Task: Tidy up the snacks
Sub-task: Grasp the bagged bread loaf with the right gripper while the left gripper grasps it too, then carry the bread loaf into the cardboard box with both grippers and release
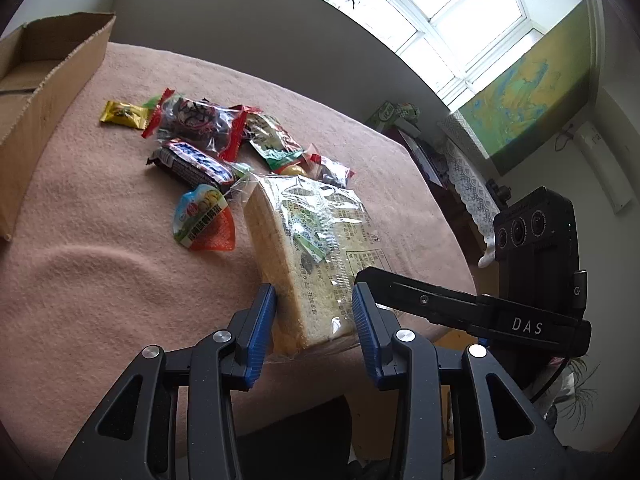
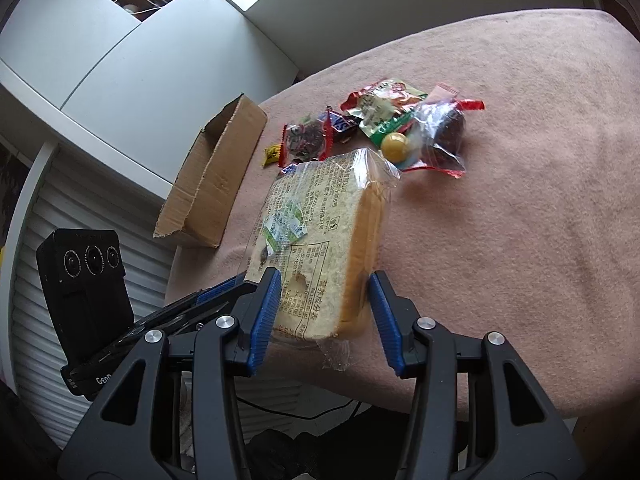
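Pointing down at a slant, the left gripper (image 1: 314, 312) and the right gripper (image 2: 322, 304) both clamp the near end of a wrapped loaf of sliced bread (image 1: 312, 248), blue pads pressed against its sides; the loaf lies at the near edge of a table under a pink cloth (image 1: 100, 280); beyond it sits a heap of small snacks, among them a chocolate bar (image 1: 192, 164), a yellow candy (image 1: 124, 114) and a jelly cup (image 1: 204, 218); an open cardboard box (image 2: 216, 184) stands at the far left, well apart from the loaf.
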Demonstrator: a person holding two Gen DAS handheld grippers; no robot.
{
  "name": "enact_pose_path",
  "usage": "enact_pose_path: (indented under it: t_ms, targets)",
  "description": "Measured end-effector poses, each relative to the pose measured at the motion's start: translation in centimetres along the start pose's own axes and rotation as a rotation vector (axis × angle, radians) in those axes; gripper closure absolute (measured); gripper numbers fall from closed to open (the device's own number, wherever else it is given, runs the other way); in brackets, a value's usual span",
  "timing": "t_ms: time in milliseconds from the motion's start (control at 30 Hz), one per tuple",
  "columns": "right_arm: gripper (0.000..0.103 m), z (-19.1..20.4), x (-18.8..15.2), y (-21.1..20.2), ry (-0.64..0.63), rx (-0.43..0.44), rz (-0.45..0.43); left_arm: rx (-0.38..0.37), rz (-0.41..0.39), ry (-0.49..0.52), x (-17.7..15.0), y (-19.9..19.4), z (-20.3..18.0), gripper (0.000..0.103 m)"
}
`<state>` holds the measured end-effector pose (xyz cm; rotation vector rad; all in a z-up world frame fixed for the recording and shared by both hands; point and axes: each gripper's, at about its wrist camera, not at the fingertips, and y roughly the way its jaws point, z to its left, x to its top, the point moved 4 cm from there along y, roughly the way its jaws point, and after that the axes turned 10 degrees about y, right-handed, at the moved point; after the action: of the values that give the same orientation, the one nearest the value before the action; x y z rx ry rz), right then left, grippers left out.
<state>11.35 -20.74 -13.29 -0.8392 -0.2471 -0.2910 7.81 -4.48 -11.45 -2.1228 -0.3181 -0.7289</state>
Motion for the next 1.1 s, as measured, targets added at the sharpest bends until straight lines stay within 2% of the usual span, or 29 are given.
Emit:
enact_pose_path:
  t_ms: [300,700,900,1100]
  targets:
    - [0.054,7.1,2.0,1.7,-0.119,0.058,0.009,0.056,-0.117,0.007,1.9,-5.6,2.4,0.066]
    - [0.055,17.5,4.7,9.3,-0.302,0.089,0.066,0.207,-0.23,-0.046,4.0,-11.9,9.5,0.066]
    - [0.055,20.7,5.0,13.1,-0.343,0.102,0.101,0.275,-0.256,-0.089,3.9,-13.9,13.2,0.066]
    - [0.055,22.2,4.7,16.1,-0.373,0.096,0.124,0.329,-0.272,-0.126,3.8,-15.2,15.9,0.066]
